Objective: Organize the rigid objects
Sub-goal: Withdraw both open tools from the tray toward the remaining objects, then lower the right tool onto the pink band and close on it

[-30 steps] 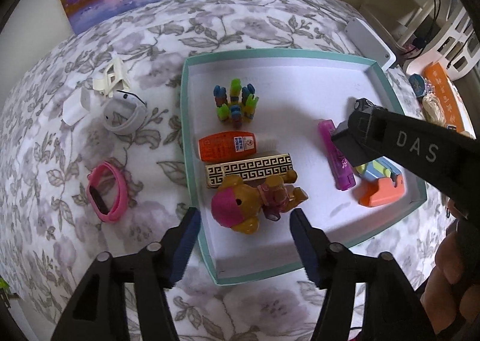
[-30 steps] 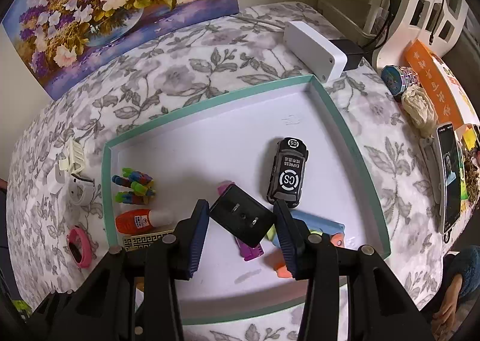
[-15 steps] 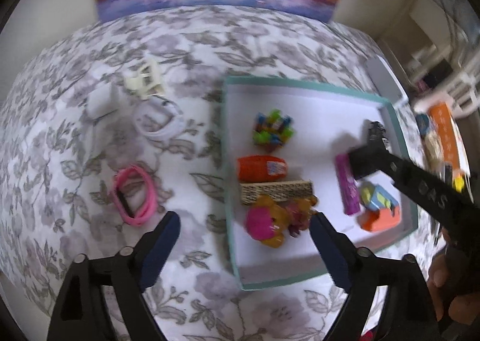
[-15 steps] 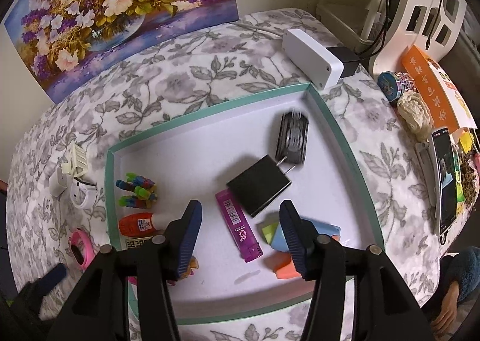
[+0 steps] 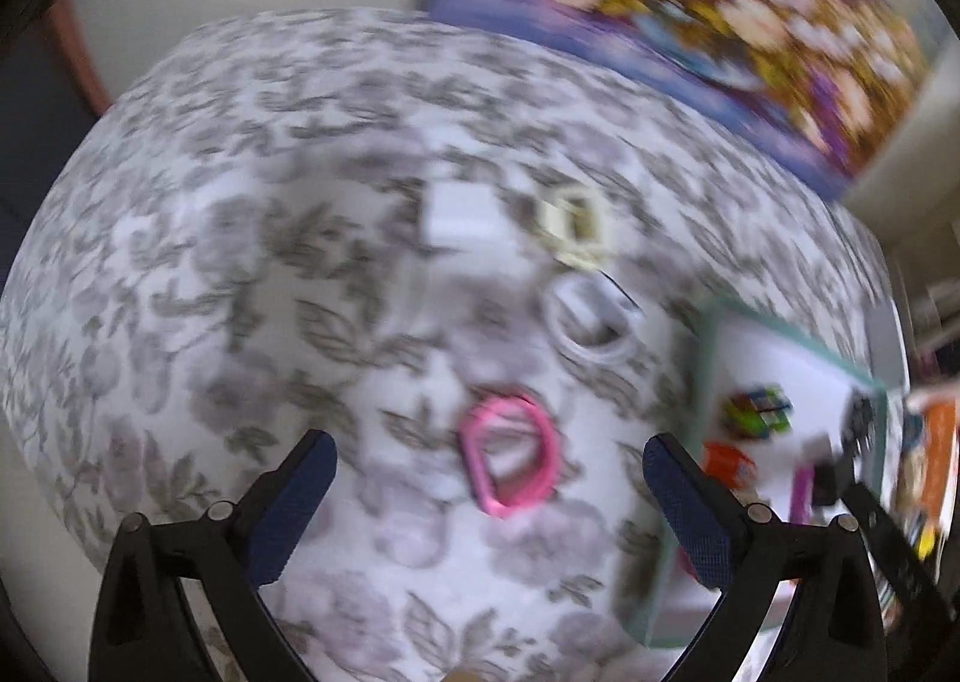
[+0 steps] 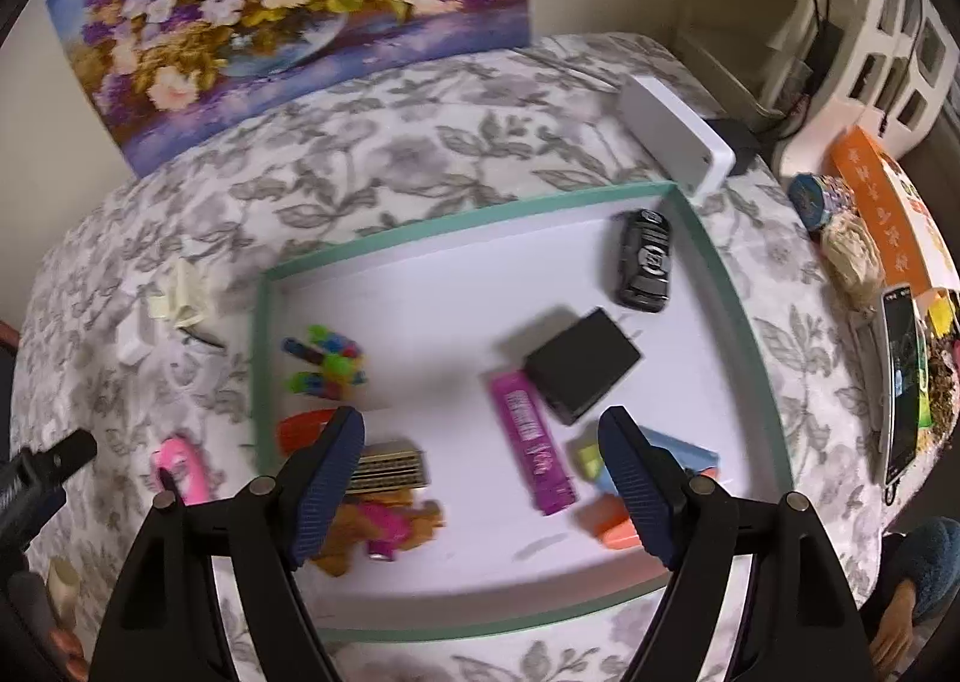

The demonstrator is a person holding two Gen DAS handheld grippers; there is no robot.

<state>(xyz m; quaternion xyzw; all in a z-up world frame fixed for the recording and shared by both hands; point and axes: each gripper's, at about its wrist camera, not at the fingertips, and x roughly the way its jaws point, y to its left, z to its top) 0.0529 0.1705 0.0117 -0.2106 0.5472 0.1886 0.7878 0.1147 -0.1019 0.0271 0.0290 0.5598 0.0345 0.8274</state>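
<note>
The counter (image 6: 420,141), covered in a grey floral cloth, carries a white tray (image 6: 714,268) with a teal rim toward its right edge. Inside the tray lie a black box (image 6: 582,373) near the middle, a purple tube (image 6: 531,442) just beside it and a toy car (image 6: 647,260) by the far right corner. A pink band (image 5: 510,463) lies on the cloth left of the tray. The left gripper (image 5: 489,496) is spread wide over the band, empty; the right gripper (image 6: 480,478) is spread over the tray, empty.

the whole left wrist view is motion-smeared: the white block (image 5: 459,214) and cream piece (image 5: 577,226) lack readable detail. in the right wrist view, a fingertip (image 6: 329,478) hides part of the orange bottle (image 6: 302,428) and patterned box (image 6: 393,467).
</note>
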